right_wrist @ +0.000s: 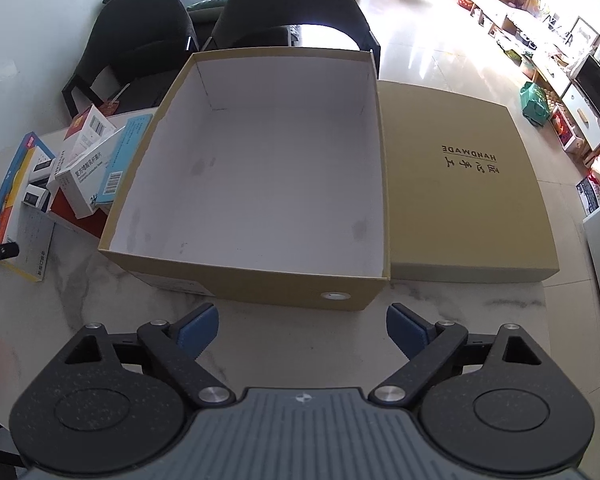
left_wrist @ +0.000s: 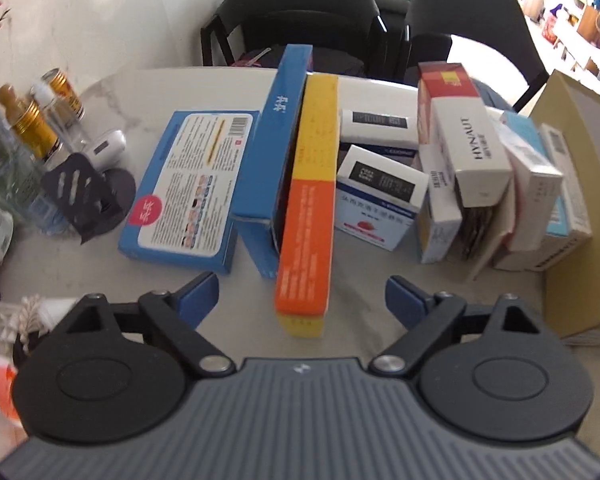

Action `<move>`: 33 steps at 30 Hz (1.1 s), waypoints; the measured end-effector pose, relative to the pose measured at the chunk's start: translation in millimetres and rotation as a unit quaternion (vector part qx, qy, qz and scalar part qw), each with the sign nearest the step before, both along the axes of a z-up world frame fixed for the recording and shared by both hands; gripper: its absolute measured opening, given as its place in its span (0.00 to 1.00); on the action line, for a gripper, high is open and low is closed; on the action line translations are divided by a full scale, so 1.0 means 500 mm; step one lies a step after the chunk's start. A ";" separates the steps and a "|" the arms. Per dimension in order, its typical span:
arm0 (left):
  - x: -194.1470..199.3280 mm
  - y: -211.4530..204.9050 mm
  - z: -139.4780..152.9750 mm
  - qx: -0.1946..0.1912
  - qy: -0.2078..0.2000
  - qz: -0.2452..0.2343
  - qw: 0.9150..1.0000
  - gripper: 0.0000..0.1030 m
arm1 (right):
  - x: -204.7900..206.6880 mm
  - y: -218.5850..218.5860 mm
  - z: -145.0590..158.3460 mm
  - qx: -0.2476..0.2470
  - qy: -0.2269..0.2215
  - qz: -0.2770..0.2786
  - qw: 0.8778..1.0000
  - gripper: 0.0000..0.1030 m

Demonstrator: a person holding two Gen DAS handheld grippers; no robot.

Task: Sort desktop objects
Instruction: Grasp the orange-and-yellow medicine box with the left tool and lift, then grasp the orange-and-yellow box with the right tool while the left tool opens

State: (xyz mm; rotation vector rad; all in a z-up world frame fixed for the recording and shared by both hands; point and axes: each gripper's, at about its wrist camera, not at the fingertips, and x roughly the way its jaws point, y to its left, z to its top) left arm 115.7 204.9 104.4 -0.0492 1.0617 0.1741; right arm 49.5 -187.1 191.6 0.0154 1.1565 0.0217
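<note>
The left gripper (left_wrist: pixel 302 300) stands wide open and empty, the orange-and-yellow box (left_wrist: pixel 306 236) lying just ahead between its fingers. The right gripper (right_wrist: pixel 302 322), equally spread and empty, faces the open cardboard box (right_wrist: pixel 256 176) just ahead.

"HYNAUT" on white carton (left_wrist: pixel 476 152), desk's right side. "HANDMADE", upside down, on tan box lid (right_wrist: pixel 460 184), desk's right edge.

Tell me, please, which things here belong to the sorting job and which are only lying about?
For the job:
- open box, nothing inside
- its lid
- orange-yellow carton
- blue cartons
- white cartons
- both grippers, left and right, open

Lying about:
- bottles
- chairs
</note>
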 end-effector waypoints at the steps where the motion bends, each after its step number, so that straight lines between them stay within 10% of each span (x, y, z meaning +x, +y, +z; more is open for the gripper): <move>1: 0.007 0.001 -0.009 -0.002 0.008 0.004 1.000 0.55 | 0.000 0.006 0.001 0.000 -0.001 0.005 1.000 0.90; 4: 0.005 0.011 -0.025 -0.030 0.025 0.025 0.999 0.25 | -0.001 0.018 0.009 -0.003 -0.008 0.015 1.000 0.90; 33: -0.179 -0.065 0.002 -0.065 0.052 0.036 0.996 0.26 | 0.075 0.231 -0.023 0.045 0.002 0.155 0.987 0.84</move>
